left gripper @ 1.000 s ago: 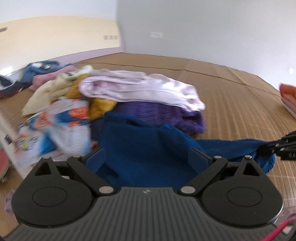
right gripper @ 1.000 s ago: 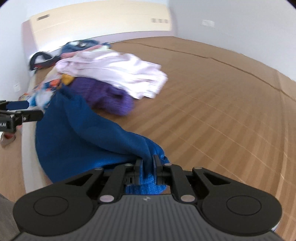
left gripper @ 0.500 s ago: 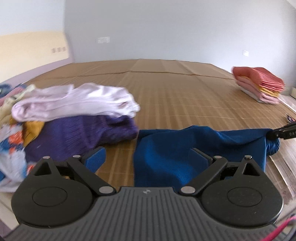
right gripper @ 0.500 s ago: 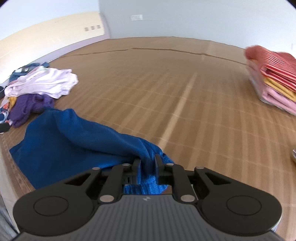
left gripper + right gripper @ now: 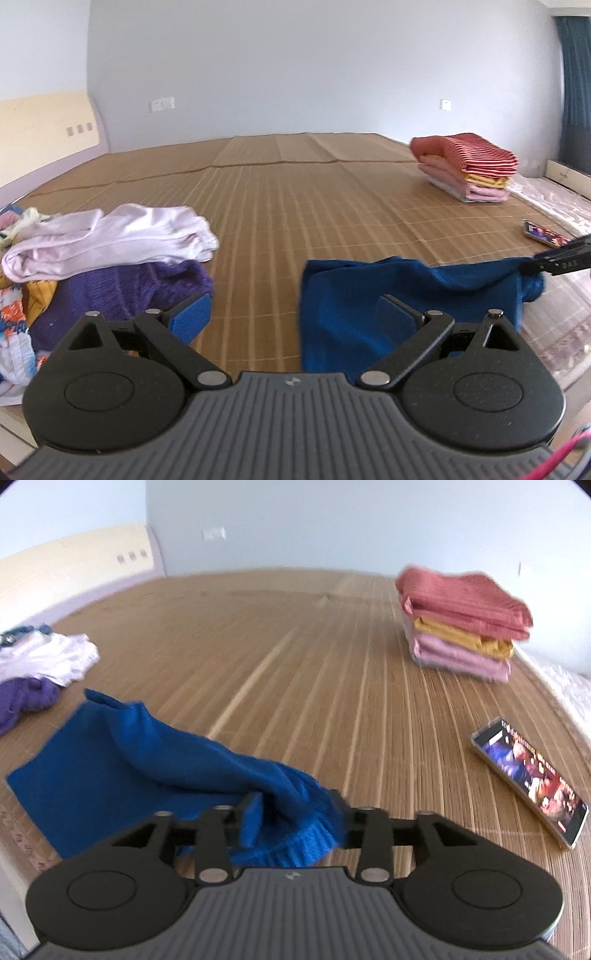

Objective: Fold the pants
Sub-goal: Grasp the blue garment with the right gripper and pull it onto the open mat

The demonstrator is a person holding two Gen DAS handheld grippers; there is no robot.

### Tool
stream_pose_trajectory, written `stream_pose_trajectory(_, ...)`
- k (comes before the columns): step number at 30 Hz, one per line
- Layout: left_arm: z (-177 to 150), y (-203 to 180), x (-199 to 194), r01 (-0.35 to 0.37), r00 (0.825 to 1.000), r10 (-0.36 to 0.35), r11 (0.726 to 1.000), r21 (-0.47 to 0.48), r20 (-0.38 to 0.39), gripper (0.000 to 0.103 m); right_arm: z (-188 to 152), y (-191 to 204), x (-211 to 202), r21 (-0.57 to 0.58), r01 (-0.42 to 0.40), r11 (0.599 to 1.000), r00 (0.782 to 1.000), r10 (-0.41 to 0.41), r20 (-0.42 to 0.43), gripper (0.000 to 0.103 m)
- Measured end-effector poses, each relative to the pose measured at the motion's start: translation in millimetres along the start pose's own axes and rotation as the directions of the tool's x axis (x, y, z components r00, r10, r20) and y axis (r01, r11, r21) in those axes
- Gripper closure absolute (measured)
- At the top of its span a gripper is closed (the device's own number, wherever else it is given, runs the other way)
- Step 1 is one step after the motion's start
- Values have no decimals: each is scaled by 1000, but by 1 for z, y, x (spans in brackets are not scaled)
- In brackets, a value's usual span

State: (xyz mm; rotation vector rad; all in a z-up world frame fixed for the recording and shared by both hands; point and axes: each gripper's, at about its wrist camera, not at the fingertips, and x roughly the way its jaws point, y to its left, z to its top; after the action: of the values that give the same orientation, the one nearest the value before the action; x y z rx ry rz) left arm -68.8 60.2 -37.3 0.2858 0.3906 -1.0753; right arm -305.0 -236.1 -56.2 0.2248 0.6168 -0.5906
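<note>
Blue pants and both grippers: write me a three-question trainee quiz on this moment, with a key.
1. True or false: the left gripper has its jaws clamped on the blue pants.
2. Which garment tops the folded stack? A. red garment B. purple sweater C. white shirt
3. Name the flat object lying on the mat to the right of the right gripper.

Key:
1. False: its jaws stand wide apart with nothing gripped.
2. A.
3. A phone, screen lit and facing up.
</note>
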Motion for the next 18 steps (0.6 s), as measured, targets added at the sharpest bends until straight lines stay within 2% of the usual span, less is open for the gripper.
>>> stream_pose_trajectory(2,3,-12,-3,7,1000,-7,1000,16,0,5,0,11,-10,-46,-54,997,997,56,43,46)
stream_pose_trajectory(4,6,-22,-4,15,1000,-15,1000,20,2,5,0,24,-14,-84,-123,989,990,128,66,44)
stream_pose_trajectory(6,9,-31,-4,37,999,-37,999,18,2,5,-2,38,-9,-101,-215,971,974,220,48,43)
stream_pose_trajectory(9,9,-43,-6,53,999,-53,999,7,-8,5,-7,60,7,-143,-293,945,955,297,3,38)
stream_pose_trajectory(15,8,-54,0,65,996,-66,998,-15,-53,5,-19,90,37,-176,-340,924,940,328,-92,38)
stream_pose_trajectory(18,10,-56,8,71,995,-73,997,-22,-71,5,-28,97,40,-237,-323,916,946,308,-98,43)
